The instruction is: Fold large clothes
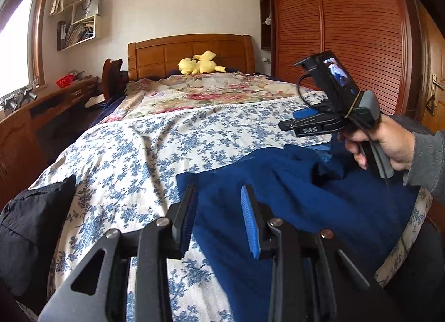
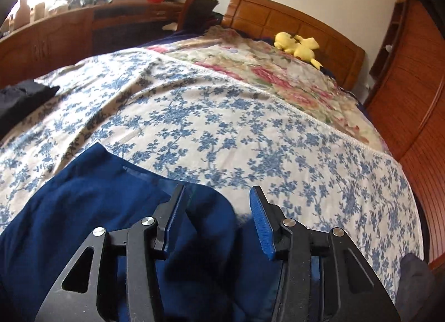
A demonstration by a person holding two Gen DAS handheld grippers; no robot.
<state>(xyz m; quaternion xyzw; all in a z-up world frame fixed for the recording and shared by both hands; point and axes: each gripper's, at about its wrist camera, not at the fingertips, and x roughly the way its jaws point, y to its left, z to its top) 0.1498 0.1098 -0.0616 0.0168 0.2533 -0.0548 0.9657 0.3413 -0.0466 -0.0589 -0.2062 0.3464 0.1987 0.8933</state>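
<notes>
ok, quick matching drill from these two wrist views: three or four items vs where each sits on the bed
Items:
1 blue garment
2 yellow plush toy
3 black clothing
4 pink floral cover

Places:
A by the headboard
B bed's left edge
C near end, under both grippers
D far half of the bed

Pairs: 1-C, 2-A, 3-B, 4-D

Bed with blue-floral sheet over most of it, pink-floral quilt toward the wooden headboard. Yellow plush toy lies by the headboard, on the quilt's far edge. Black garment at the bed's left edge. Wooden desk along the window side, red bowl on it. Wall shelves above. Louvered wardrobe doors on the right.
</notes>
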